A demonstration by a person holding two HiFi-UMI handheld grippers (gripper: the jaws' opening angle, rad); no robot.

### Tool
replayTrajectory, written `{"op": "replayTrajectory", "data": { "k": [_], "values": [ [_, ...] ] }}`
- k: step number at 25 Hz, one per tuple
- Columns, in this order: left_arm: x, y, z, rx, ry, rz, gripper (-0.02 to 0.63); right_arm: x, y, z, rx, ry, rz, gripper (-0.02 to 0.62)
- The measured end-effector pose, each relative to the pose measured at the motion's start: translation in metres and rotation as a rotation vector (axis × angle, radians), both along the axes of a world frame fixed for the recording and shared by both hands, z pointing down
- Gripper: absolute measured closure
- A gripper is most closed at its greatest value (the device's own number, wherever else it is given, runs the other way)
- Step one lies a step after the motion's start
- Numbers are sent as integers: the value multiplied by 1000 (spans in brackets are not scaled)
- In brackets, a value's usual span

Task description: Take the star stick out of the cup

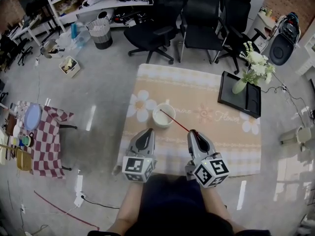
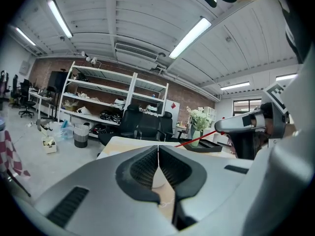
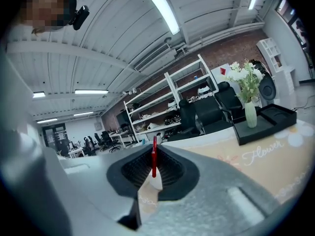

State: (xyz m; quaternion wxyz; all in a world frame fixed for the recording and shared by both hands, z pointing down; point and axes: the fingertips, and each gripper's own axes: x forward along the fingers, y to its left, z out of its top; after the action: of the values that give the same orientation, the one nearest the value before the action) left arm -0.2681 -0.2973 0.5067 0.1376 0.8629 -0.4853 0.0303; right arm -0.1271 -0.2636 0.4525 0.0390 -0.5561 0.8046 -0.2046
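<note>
Pinching the star stick [image 1: 174, 121] between the right gripper [image 1: 192, 132] fingers [image 3: 173, 170] — slanting it to clear the cup [image 1: 158, 123] rim; parking the left gripper [image 1: 146, 132] beside, fingers pressed together, empty.

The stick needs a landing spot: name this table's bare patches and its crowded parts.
Bare: the far strip of tablecloth beyond the cup; the middle between cup and black tray. Crowded: the tray's corner with its flower vase, and the near edge by the left gripper and right gripper.
</note>
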Motion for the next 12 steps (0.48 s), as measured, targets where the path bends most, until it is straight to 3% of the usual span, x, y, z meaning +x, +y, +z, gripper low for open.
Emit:
{"op": "replayTrajectory", "data": {
  "k": [12],
  "values": [
    [26,-5,-15,28,-7,38,594,34,3,-19,50,-30,66,580]
  ]
}}
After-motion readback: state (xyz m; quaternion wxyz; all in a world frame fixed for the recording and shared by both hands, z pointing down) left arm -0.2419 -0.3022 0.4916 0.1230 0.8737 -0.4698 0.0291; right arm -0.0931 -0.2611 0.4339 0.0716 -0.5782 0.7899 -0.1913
